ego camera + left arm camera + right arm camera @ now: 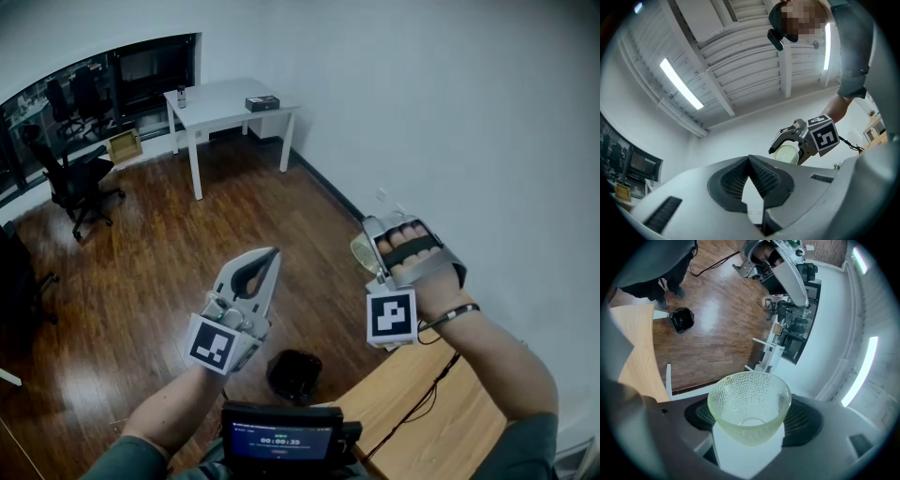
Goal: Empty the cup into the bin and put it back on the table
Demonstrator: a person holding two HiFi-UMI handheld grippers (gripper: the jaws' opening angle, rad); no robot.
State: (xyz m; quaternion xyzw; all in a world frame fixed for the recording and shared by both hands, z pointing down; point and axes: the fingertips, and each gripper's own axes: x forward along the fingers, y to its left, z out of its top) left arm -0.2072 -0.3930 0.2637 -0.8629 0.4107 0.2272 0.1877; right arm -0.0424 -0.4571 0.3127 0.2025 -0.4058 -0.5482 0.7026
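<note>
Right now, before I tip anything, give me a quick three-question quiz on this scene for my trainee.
1. True or false: the right gripper is clamped on the cup.
2. Where is the black bin? A on the wooden table, B on the floor, C on a chair.
3. Fill in: the jaws of the left gripper are ___, with nothing between them.
Key: 1 true; 2 B; 3 together.

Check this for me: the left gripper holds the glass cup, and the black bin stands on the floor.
Wrong gripper: the right gripper holds the cup, as the right gripper view shows. The left gripper is empty. The bin does stand on the floor.
</note>
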